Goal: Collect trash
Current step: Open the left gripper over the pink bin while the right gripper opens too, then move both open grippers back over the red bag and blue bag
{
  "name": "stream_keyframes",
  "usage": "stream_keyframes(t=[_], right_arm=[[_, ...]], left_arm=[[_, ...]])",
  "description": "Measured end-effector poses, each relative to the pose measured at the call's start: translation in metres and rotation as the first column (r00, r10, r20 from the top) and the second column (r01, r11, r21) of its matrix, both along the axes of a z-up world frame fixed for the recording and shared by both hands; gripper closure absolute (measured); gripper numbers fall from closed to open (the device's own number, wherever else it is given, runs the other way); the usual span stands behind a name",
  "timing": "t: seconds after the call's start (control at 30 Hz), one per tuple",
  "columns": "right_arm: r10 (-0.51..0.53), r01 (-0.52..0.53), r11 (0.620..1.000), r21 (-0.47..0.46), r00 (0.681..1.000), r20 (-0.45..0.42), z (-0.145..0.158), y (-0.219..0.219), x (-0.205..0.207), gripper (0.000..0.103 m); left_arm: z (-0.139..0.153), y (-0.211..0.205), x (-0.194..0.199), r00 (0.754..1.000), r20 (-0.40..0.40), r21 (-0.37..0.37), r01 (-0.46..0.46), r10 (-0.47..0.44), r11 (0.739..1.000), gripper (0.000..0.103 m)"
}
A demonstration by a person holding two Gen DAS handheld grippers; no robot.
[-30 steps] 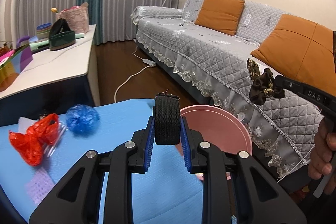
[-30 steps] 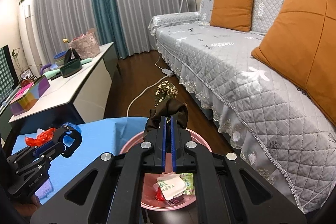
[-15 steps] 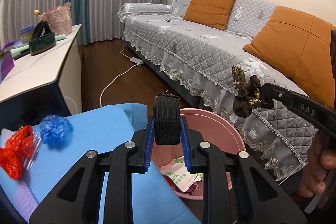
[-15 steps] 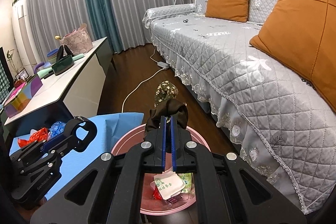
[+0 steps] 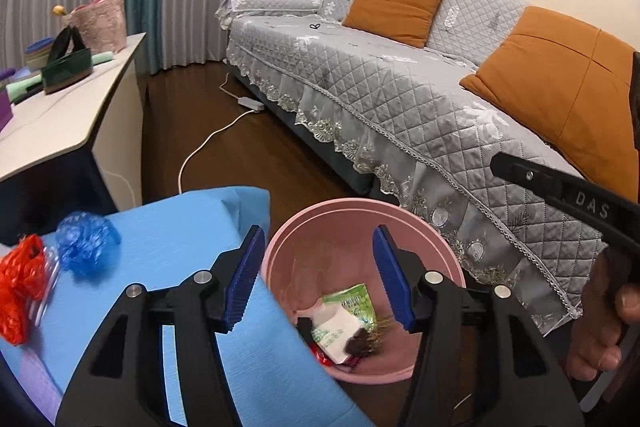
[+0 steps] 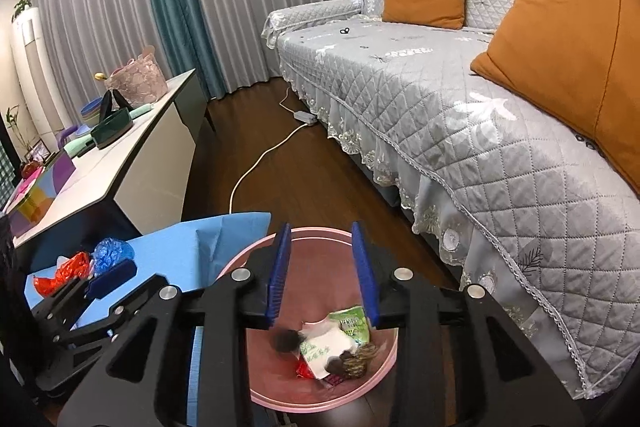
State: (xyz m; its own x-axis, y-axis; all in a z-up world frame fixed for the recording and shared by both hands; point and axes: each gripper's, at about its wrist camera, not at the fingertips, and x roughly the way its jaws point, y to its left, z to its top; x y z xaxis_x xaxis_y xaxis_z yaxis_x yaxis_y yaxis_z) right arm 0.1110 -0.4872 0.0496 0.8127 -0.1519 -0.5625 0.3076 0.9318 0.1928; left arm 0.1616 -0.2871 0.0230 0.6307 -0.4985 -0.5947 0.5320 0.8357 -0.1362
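Note:
A pink bin (image 5: 404, 219) (image 6: 384, 367) stands on the floor beside the blue-covered table (image 5: 172, 239) (image 6: 172, 247). It holds white and green wrappers (image 5: 340, 319) (image 6: 340, 331), a dark brown scrunchie (image 6: 352, 363) and a black band (image 6: 286, 341). My left gripper (image 5: 320, 279) is open and empty above the bin's left rim. My right gripper (image 6: 322, 275) is open and empty above the bin. A blue plastic wad (image 5: 86, 243) (image 6: 112, 251) and a red plastic wad (image 5: 20, 283) (image 6: 68, 267) lie on the table.
A grey quilted sofa (image 5: 400, 87) (image 6: 460, 115) with orange cushions runs along the right. A white sideboard (image 5: 60, 115) (image 6: 120, 163) with boxes and a basket stands at the left. A white cable (image 5: 200, 147) (image 6: 260, 163) lies on the dark wood floor.
Both grippers opened. The black band left my left gripper and the brown scrunchie left my right gripper; both now lie in the pink bin.

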Motion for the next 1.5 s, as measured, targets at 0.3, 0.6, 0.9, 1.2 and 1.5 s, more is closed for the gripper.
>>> stream_keyframes(t=[0.3,0.6,0.9,1.2,1.5], right_arm=[[0.076,-0.076,0.997,-0.022,0.997,0.027,0.013,0.038,-0.001,0.07],[0.169,-0.169,0.986,-0.015,0.983,0.072,0.019,0.092,-0.006,0.07],[0.269,-0.27,0.963,-0.005,0.957,0.107,0.014,0.146,0.012,0.07],[0.35,-0.353,0.936,0.011,0.931,0.099,-0.002,0.191,0.047,0.07],[0.39,-0.394,0.914,0.093,0.919,0.054,-0.038,0.223,0.089,0.07]], left_arm=[[0.02,0.06,-0.033,0.997,0.036,-0.004,-0.075,0.075,0.997,0.06],[0.028,0.148,-0.066,0.974,0.102,-0.005,-0.203,0.202,0.979,0.062],[0.009,0.227,-0.056,0.903,0.144,0.016,-0.411,0.404,0.912,0.062],[-0.008,0.278,-0.033,0.853,0.087,-0.015,-0.515,0.514,0.857,0.062],[-0.021,0.293,-0.009,0.839,0.04,-0.048,-0.541,0.543,0.839,0.049]])
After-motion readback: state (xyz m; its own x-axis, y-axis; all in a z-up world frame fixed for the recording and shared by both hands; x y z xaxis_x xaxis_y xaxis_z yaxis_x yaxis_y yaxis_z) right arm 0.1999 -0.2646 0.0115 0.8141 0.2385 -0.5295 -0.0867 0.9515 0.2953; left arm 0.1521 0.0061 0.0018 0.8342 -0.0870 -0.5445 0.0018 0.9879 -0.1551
